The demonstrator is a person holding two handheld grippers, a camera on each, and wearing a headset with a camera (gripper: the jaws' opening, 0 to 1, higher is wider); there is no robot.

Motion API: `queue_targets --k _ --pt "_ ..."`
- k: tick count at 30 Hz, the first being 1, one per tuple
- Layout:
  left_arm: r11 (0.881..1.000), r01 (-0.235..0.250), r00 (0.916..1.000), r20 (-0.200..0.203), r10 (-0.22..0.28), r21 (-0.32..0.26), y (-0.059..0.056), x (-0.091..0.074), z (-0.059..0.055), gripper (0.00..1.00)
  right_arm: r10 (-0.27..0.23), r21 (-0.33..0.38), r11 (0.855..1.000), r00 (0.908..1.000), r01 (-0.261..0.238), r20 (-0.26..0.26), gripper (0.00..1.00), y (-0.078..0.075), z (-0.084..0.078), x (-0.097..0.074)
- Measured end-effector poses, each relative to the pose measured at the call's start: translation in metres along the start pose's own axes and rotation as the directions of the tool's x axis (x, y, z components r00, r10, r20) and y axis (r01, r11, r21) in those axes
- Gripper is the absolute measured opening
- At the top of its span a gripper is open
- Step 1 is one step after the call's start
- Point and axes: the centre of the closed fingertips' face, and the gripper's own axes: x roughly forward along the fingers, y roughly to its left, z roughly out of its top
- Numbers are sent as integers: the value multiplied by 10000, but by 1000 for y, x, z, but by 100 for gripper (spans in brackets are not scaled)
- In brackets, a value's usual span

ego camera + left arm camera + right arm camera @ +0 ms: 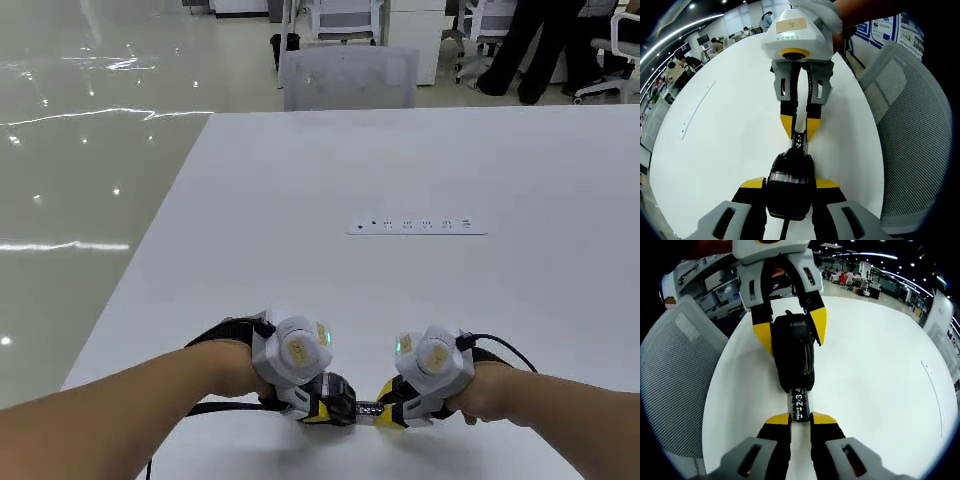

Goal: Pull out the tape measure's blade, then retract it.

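Left gripper: your left gripper (790,184) has its yellow-tipped jaws closed in on both sides of the tape measure (790,192), gripping its black body.
Right gripper: your right gripper (800,419) has its jaws brought almost together, and the blade (799,403) is pinched between the yellow tips.
Landmark: the power strip (416,225) lies flat in the white table (250,220), in the middle of the head view.
Tape measure: it is on your side of the power strip, well apart from it and a little to its left, close to the table's near edge. I cannot tell whether the body touches the table top.
Blade: a short run of it is out, bridging the small gap between your two grippers. It runs roughly parallel to the power strip. The right gripper view shows black markings with the numerals 2, 3 and 4 on it.
Grippers together: they face each other tip to tip, just beside one another, on the near side of the power strip. The left one sits to the strip's left and the right one roughly below its middle.
Hands: your forearms come in from the two lower corners of the head view, nearer to you than the power strip.
Chair: a grey mesh chair (348,78) stands beyond the power strip, at the table's far edge.
Background: past the power strip and the chair, glossy floor and a person's dark-trousered legs (540,45) are visible.
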Motion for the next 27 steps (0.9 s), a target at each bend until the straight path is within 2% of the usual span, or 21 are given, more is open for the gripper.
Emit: queue_targets --k 27 --pt "10000 56 10000 11 -56 -49 0 1 1 32 -18 127 9999 9999 20 -140 12 -2 -16 -15"
